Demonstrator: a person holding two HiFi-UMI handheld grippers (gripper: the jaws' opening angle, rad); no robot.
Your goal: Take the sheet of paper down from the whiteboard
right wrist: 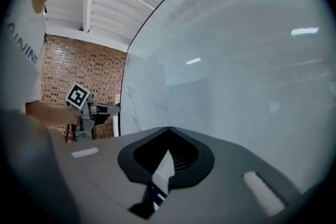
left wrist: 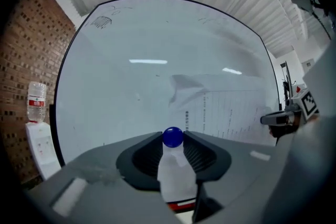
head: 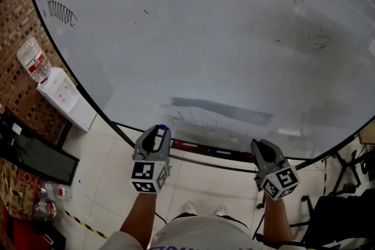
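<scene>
The sheet of paper [head: 222, 111] [left wrist: 231, 107] [right wrist: 147, 99] lies on the lower part of the whiteboard [head: 176, 38]. In the left gripper view its top left corner is curled away from the board. My left gripper [head: 162, 128] [left wrist: 172, 137] is level in front of the board, left of the sheet, shut on a small round blue magnet [left wrist: 172, 136]. My right gripper [head: 258, 144] [right wrist: 168, 128] [left wrist: 265, 119] is at the sheet's right edge. Its jaws are closed tip to tip, and the paper's edge runs down into them.
A marker tray [head: 205, 150] runs under the board's bottom edge. On the left, by the brick wall [head: 14, 20], a water bottle [head: 33, 60] [left wrist: 35, 102] stands on a white box [head: 61, 96]. A black frame [head: 345, 184] stands at the lower right. The board carries a fish doodle [head: 58, 3].
</scene>
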